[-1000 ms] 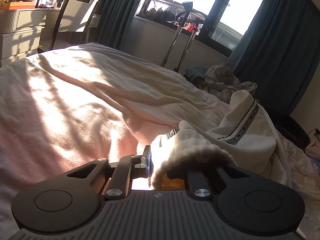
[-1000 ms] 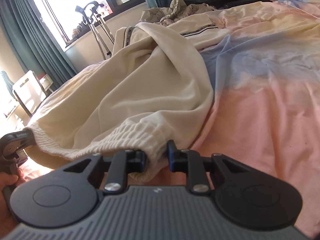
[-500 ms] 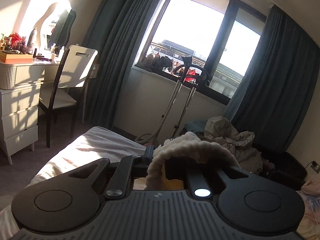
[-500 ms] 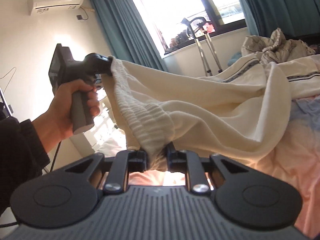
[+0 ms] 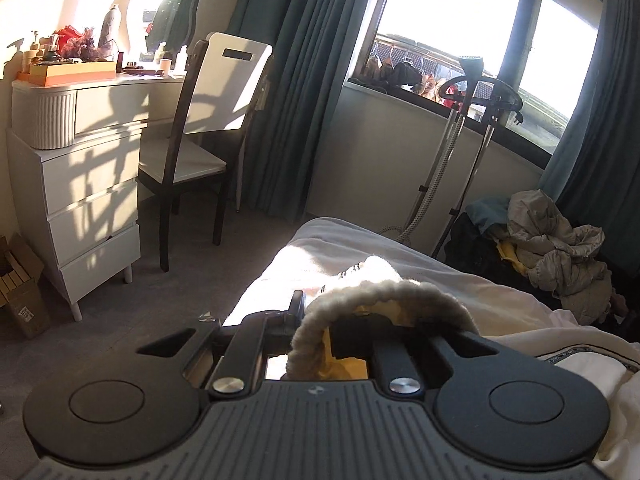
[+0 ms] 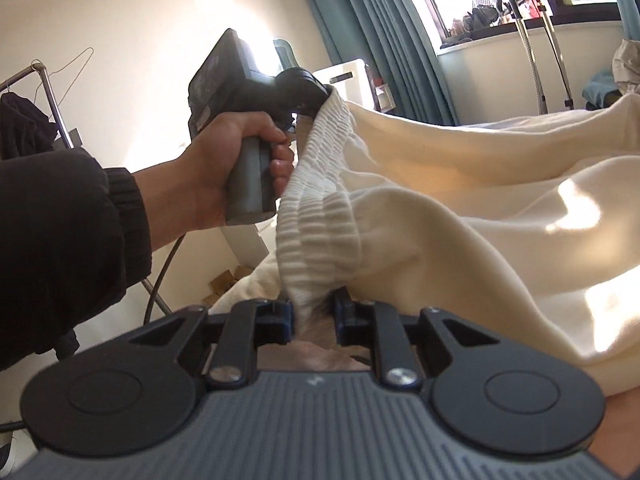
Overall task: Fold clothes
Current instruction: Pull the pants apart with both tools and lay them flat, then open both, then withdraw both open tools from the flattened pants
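— Nearest? Right gripper [image 6: 314, 318] clamped on ribbed waistband of cream trousers [image 6: 460, 216]; left gripper [image 5: 320, 326] pinching same waistband further along, gripped by left hand [image 6: 224, 164].
— Below? Trousers lifted, trailing over pale bed [image 5: 360, 256] in sunlight.
— Beyond? Grey carpet [image 5: 192, 276], white drawers [image 5: 92, 208], chair [image 5: 208, 120], teal curtains [image 5: 312, 80], bright window [image 5: 452, 8].

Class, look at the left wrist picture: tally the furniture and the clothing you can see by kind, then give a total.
Chairs: 1, chair
Dressers: 1, dresser
Beds: 1, bed
Cream garments held in the tongs: 1, garment
Heaps of clothes by the window: 1, heap
Total: 5
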### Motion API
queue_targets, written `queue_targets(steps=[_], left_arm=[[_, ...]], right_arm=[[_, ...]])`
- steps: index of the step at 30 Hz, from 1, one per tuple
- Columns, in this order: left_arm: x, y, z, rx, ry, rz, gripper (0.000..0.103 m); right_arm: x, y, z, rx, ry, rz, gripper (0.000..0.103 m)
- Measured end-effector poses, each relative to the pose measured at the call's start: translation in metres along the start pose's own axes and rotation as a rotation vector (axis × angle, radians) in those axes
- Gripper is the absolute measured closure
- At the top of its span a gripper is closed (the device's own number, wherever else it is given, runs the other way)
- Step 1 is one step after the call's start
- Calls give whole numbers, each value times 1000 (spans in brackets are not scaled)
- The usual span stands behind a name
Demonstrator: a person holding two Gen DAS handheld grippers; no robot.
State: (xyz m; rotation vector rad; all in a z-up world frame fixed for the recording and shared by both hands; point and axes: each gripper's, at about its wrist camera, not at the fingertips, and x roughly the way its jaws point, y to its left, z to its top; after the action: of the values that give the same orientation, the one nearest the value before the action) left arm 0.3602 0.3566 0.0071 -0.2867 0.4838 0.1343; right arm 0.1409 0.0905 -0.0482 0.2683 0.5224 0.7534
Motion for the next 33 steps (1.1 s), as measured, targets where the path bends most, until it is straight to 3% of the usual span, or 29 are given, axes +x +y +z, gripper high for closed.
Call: queue_targets(steps=[4, 8, 11, 13, 14, 15, 16, 22, 27, 33], left_arm=[[14, 16, -17, 12, 1, 4, 89], [4, 15, -21, 21, -5, 27, 83], [-11, 10, -20, 16, 3, 82, 61], [-29, 7, -20, 31, -14, 127, 30], [-41, 3, -20, 53, -28, 148, 25], [-51, -2, -21, 74, -39, 175, 23], [-62, -5, -21, 96, -41, 194, 21], [-143, -32, -33, 169, -69, 181, 17], [-208, -80, -78, 218, -104, 107, 16], [-258, -146, -144, 251, -81, -1, 16]], right_arm=[[11, 0, -12, -18, 42, 6, 81], [6, 8, -13, -64, 53, 26, 68], [-5, 11, -7, -92, 58, 30, 60], [-16, 14, -5, -107, 60, 26, 52], [-22, 15, -4, -114, 61, 24, 45], [-31, 15, -1, -123, 52, 15, 37], [-39, 15, 1, -131, 43, 6, 35], [-95, 12, 18, -180, -4, -71, 34], [-157, -8, 25, -203, -48, -196, 34], [-220, -42, 27, -210, -111, -321, 34]])
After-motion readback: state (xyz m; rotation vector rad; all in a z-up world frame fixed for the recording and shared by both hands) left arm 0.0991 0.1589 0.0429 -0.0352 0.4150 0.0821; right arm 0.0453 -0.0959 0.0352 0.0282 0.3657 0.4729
